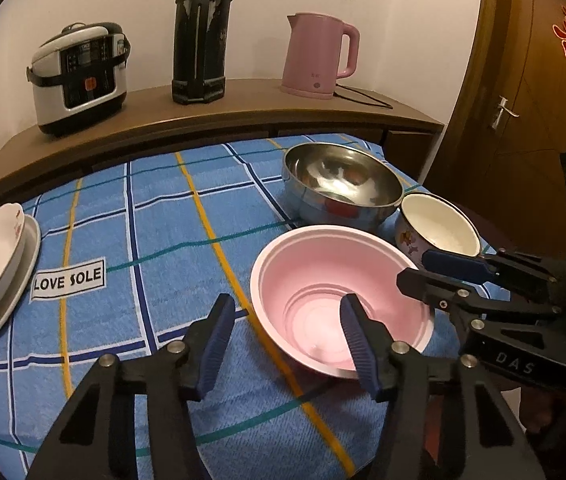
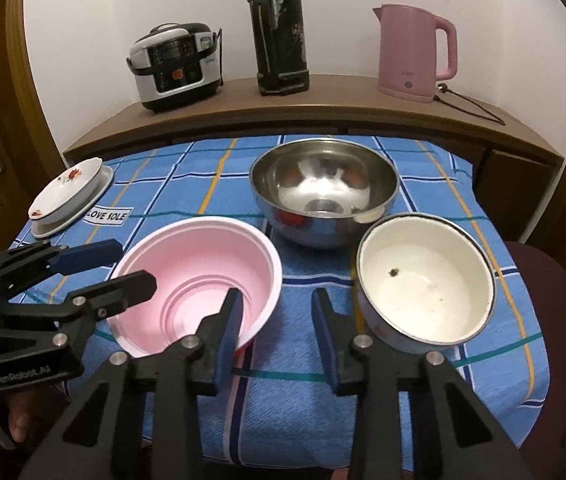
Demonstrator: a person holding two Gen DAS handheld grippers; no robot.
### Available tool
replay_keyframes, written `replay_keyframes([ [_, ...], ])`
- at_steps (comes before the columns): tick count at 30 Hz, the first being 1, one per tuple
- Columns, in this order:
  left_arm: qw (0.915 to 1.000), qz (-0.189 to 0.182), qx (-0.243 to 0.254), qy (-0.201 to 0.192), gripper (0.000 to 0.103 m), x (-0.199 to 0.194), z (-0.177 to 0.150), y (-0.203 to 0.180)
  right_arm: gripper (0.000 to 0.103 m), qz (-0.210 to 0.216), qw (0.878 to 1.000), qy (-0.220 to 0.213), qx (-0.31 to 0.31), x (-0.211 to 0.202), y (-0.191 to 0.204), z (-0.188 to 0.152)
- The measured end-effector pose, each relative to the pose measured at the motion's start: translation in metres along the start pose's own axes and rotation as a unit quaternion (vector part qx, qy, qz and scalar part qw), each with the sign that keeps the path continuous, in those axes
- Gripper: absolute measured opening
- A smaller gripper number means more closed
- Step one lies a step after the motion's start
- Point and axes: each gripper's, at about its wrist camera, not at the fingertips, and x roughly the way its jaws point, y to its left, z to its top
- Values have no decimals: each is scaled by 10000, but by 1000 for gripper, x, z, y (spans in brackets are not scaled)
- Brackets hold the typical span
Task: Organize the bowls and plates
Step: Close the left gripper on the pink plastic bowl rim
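- Blue plaid cloth (image 2: 303,400): bowls, three — pink (image 2: 203,280), steel (image 2: 323,192), white (image 2: 423,280); plates (image 2: 67,200), two, stacked.
- Label (image 1: 69,280): "LOVE SOLE".
- Left gripper (image 1: 283,344), right gripper (image 2: 279,332): part-open, astride pink rim, no pad contact visible.

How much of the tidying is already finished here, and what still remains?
Done: a floral plate sits stacked on another plate. In hand: both grippers, left and right, straddle the pink bowl rim, not visibly clamped. Left: pink, steel and enamel bowls stand separate, unstacked.
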Motion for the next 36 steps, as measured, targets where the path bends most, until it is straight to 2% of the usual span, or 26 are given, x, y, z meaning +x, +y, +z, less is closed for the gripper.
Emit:
replay_keyframes([
  [1,10000,-13,-15,8,55,0,0,0,28,10,10000,5,2,1,0,0],
  [4,10000,-51,-41,54,40,2,-1,1,15,81,10000,4,6,2,3,0],
  [7,9999,-56,-58,97,37,4,-2,1,15,79,10000,-44,28,2,4,-1],
  [10,9998,-43,-126,153,29,6,-3,4,14,66,9999,-107,97,0,3,0],
  [19,9996,-12,-243,118,29,0,2,6,14,85,9997,-213,85,-5,5,6],
  [36,9995,83,-99,-274,29,-15,26,-2,14,37,9983,-562,124,-26,3,27],
])
